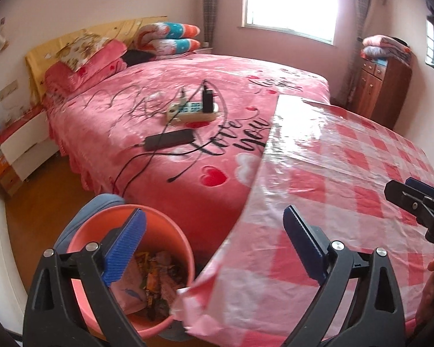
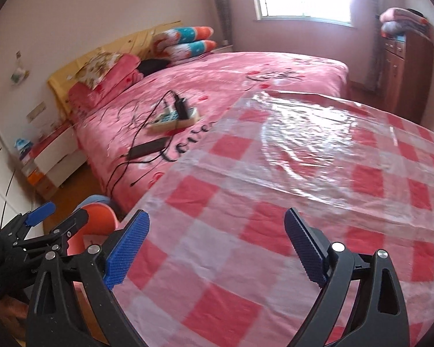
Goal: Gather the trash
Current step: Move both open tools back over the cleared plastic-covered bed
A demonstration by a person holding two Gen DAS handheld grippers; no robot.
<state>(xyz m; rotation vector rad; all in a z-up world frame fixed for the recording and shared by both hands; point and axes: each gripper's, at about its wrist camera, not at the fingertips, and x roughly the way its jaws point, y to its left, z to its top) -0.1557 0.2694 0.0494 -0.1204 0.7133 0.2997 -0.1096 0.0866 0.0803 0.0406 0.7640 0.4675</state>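
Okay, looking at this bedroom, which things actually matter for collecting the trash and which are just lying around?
Part of the job:
- pink bin
- wrappers already in it
- left gripper, open and empty
- right gripper, open and empty

Just lying about:
- power strip and black adapter on the bed
- pillows
- checked tablecloth
- wooden cabinet

Pink bed w/ power strip, black adapter, pillows; checked cloth on desk; wood cabinet by window.
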